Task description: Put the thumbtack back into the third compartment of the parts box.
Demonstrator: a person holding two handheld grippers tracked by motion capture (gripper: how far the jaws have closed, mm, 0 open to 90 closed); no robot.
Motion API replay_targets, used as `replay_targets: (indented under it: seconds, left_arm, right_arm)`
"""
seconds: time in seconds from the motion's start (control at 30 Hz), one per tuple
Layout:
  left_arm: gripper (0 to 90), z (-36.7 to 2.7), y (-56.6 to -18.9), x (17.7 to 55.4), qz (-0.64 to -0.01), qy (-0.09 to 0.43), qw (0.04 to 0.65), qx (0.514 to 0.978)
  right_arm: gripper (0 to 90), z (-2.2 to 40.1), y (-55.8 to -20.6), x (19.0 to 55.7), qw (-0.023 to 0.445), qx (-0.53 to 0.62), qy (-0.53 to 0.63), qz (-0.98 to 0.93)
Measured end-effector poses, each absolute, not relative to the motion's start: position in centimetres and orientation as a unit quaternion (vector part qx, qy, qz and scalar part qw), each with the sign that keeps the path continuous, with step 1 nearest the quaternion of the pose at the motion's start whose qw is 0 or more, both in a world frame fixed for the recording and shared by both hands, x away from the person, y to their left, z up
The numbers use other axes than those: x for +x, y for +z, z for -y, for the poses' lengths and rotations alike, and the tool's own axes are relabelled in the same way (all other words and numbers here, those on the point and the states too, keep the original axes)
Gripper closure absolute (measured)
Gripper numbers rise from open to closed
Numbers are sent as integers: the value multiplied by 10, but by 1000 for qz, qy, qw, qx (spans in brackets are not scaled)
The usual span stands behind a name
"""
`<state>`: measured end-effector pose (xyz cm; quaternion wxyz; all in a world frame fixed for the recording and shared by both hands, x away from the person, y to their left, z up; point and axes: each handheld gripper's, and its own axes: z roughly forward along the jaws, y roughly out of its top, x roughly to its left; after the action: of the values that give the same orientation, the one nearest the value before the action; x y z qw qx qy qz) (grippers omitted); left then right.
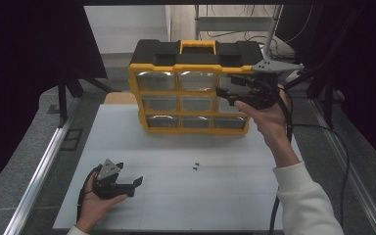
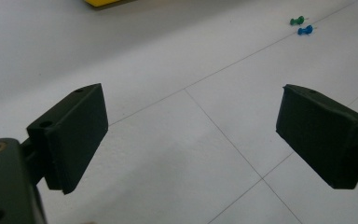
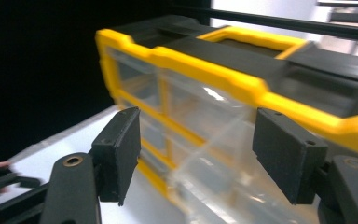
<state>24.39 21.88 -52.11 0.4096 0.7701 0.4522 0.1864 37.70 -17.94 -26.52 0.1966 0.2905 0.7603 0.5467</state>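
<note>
A yellow and black organizer (image 1: 176,93) with clear drawers stands upright at the far middle of the white table (image 1: 215,205). My right gripper (image 1: 227,85) is held up against its top right drawer. In the right gripper view that gripper (image 3: 196,154) is open, and a clear drawer (image 3: 214,168) juts out, blurred, in the gap between its jaws without the pads pressing on it. My left gripper (image 1: 129,174) rests low over the table's near left, open and with nothing in it (image 2: 191,135). A green pushpin (image 2: 297,20) and a blue pushpin (image 2: 305,31) lie together on the table.
The two pushpins (image 1: 196,166) lie near the table's centre, between the grippers. A metal rail (image 1: 39,171) runs along the table's left edge and another along the right. Black cables trail from the right gripper past the table's right side.
</note>
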Motion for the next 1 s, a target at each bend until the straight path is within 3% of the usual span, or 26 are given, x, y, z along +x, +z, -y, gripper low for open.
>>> replay_targets:
  seconds: [0.6, 1.0]
  left_arm:
    - [93, -219, -521, 244, -453, 187, 411, 769]
    - [92, -219, -520, 243, -452, 187, 412, 768]
  right_arm:
    - [321, 157, -299, 329, 164, 223, 563, -778]
    - [321, 154, -332, 321, 158, 225, 548, -790]
